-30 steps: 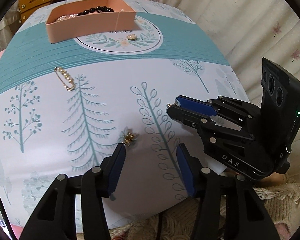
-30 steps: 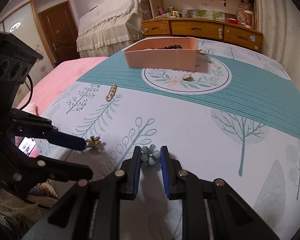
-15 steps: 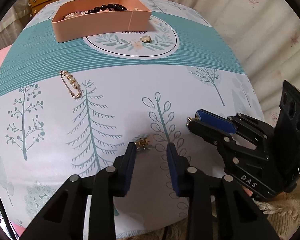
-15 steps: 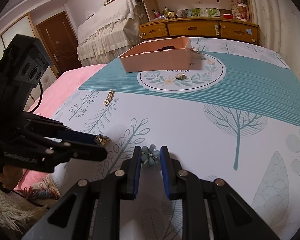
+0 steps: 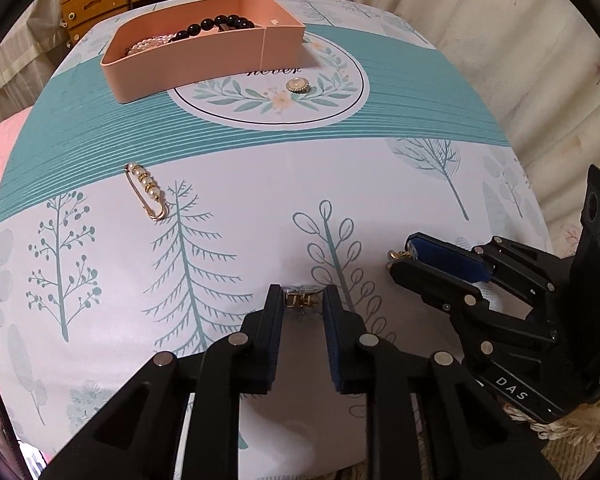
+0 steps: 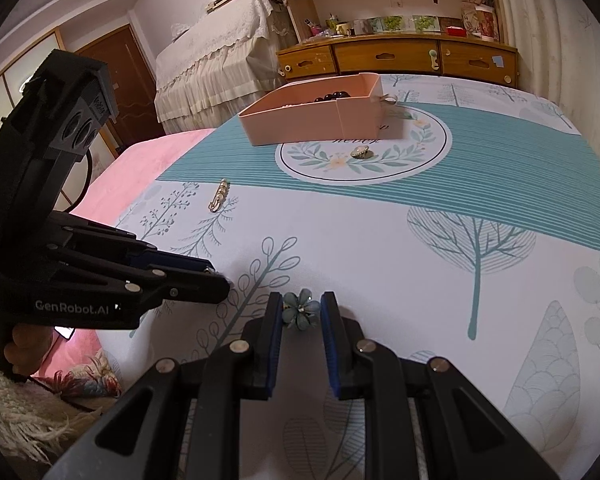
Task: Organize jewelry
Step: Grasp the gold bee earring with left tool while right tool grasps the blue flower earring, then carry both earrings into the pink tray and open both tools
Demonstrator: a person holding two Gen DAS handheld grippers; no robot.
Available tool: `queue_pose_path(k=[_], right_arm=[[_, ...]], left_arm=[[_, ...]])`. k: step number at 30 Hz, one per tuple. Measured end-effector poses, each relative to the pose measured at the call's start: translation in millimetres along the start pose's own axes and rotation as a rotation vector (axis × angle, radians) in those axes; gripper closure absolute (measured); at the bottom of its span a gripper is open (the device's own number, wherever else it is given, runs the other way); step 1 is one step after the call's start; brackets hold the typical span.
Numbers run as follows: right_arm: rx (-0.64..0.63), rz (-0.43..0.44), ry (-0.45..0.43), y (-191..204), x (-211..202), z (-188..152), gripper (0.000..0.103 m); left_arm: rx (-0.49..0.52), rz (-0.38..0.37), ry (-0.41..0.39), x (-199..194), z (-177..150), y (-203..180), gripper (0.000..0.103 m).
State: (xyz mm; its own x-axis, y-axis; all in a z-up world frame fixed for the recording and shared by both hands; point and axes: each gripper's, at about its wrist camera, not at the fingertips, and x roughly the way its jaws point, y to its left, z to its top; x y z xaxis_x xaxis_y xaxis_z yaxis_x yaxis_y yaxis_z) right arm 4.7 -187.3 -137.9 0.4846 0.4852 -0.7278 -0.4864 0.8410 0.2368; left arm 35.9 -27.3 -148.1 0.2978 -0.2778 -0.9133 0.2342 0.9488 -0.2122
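Left wrist view: the pink box (image 5: 204, 68) holds one black bead strand (image 5: 216, 26) and one pearl strand (image 5: 150, 43). The left gripper (image 5: 303, 300), its jaws just closing, is clamped on one gold clip (image 5: 300, 300). One pearl pin (image 5: 147, 190) and one round brooch (image 5: 297, 86) lie on the tablecloth (image 5: 260, 184).

Right wrist view: the right gripper (image 6: 300, 312) pinches one blue flower (image 6: 300, 310), resting on the cloth.
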Motion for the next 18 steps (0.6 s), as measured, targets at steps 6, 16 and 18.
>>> queue_pose_path(k=[6, 16, 18], right_arm=[[-0.009, 0.004, 0.029, 4.3, 0.7, 7.3, 0.084], [-0.005, 0.084, -0.047, 19.0, -45.8, 104.5, 0.084], [0.01, 0.088, -0.067, 20.6, -53.4, 129.0, 0.084]], left_arm=[[-0.005, 0.011, -0.03, -10.3, 0.2, 5.5, 0.085], [0.037, 0.05, -0.191, -95.5, 52.2, 18.3, 0.085], [0.055, 0.076, -0.228, -115.6, 69.8, 20.6, 0.085]])
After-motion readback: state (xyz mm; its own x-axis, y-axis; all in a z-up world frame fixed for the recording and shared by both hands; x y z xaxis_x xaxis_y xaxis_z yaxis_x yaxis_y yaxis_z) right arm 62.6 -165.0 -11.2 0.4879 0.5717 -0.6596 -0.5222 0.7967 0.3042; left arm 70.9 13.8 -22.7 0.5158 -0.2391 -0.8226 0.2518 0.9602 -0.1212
